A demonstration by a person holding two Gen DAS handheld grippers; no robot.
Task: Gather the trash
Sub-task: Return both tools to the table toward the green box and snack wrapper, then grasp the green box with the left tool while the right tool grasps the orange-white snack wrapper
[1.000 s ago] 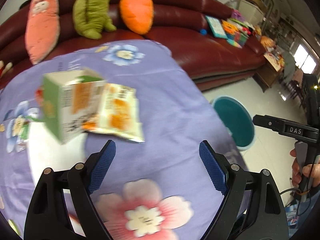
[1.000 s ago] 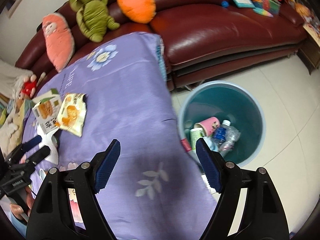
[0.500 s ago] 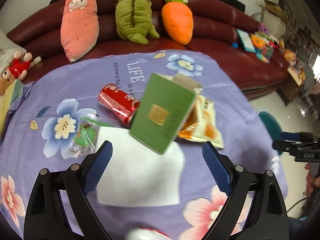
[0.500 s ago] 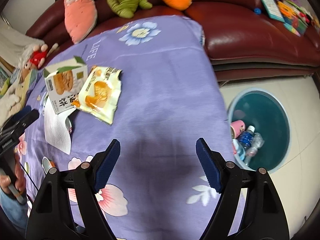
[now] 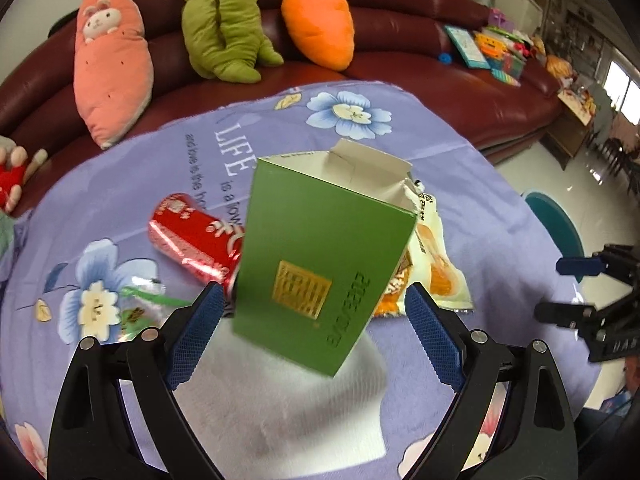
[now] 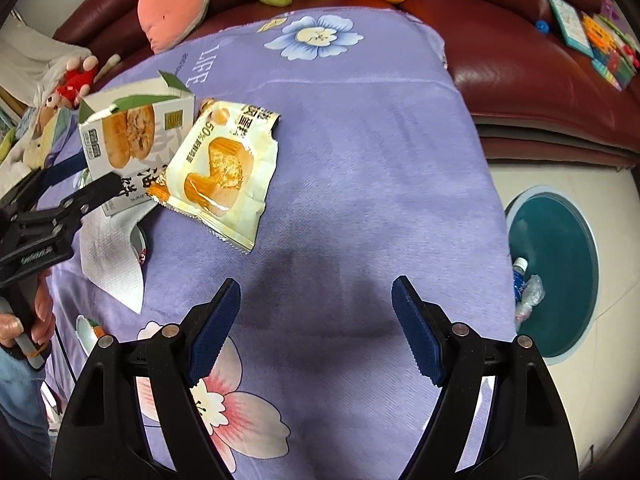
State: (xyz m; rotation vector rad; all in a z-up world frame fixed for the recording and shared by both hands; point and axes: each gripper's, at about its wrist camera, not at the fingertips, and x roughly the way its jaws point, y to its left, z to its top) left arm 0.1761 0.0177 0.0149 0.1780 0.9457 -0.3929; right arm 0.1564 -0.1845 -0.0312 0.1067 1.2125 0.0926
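Observation:
An opened green snack box stands on a white paper napkin. My left gripper is open, its blue pads on either side of the box's lower part with gaps showing. A red can lies behind the box on the left. A yellow snack wrapper lies on its right. In the right wrist view, my right gripper hangs open and empty over bare purple cloth. The wrapper and box are up-left of it, with the left gripper beside the box.
A teal bin with bottles stands on the floor off the table's right edge. A clear green-printed wrapper lies left of the napkin. A dark red sofa with plush toys runs behind the table. The right gripper shows at the right edge.
The left gripper swung left across the table; the box is now centred and close between its slightly wider fingers. The right gripper left the bin and moved over the cloth toward the wrapper.

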